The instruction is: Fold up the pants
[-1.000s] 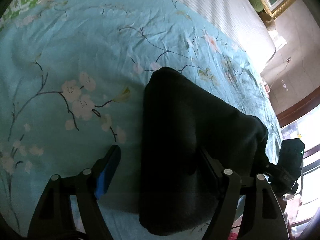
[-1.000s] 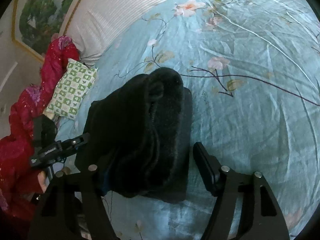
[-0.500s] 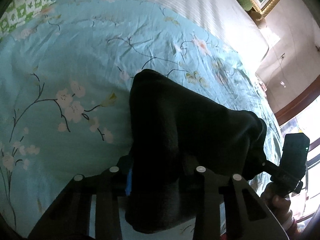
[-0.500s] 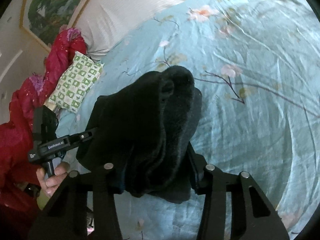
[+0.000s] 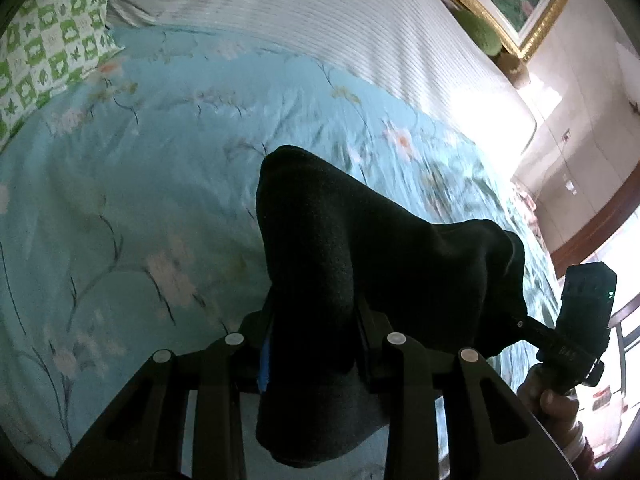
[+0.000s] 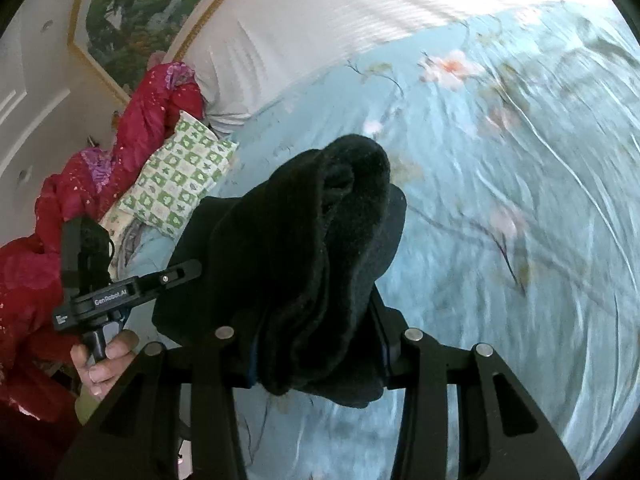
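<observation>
Folded black pants (image 5: 360,264) hang bunched just above the teal floral bedsheet (image 5: 132,184). My left gripper (image 5: 314,340) pinches one end of the bundle, its jaws still closing on the thick fabric between them. My right gripper (image 6: 316,348) grips the other end of the pants (image 6: 304,248), jaws likewise closing with cloth pressed between the pads. In each wrist view the other gripper shows at the side: the right gripper (image 5: 520,322) and the left gripper (image 6: 188,272), each held by a hand. The fingertips are buried in the fabric.
A green checked pillow (image 6: 180,184) and a red quilt (image 6: 60,220) lie at the bed's left side. White striped bedding (image 5: 320,20) covers the head of the bed, below a gold-framed painting (image 6: 152,12). The bed's right edge and a bright window are behind the right hand.
Both grippers closed onto the ends of the pants and rose. The bundle, flat on the sheet before, now hangs lifted and bunched between them.
</observation>
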{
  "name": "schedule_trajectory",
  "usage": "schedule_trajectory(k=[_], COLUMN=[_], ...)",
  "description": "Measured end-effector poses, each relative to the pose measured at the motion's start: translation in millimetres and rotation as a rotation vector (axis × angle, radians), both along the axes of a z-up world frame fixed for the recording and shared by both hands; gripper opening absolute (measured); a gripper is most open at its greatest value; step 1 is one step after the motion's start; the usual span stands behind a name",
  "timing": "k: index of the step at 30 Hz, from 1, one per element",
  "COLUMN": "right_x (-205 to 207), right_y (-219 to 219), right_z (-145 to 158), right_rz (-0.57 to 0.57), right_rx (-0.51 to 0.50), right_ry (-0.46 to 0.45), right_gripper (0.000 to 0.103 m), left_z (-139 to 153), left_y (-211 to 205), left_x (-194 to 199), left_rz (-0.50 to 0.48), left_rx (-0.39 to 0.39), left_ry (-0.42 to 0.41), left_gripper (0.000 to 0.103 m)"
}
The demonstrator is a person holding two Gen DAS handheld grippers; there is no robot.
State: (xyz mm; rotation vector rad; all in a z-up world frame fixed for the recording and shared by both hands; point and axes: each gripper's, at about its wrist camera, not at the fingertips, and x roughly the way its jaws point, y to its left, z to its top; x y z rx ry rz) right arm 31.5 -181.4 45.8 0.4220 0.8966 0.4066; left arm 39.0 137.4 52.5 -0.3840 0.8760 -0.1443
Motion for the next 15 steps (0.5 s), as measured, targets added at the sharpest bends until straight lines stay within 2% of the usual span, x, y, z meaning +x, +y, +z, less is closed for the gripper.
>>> schedule_trajectory(k=[6,11,15], right_x=[47.4,77.5,90.0], right_y=[3.9,9.1,14.1], right_z=[-1.7,-13.8,-27.7], right_rz=[0.029,0.053,0.063], right_rx=[0.014,-0.004,-0.025], right_ry=[-0.002,0.015,0.046], right_gripper=[0.044,0.044,0.044], left_z=[5.6,-12.7,-26.9], left_y=[17.6,31.9,38.0], left_x=[31.3,55.7,59.9], left_rz=[0.052,0.094,0.106], left_rx=[0.004,-0.003,-0.009], left_ry=[-0.022,0.024,0.049], left_gripper=[0.032,0.032,0.032])
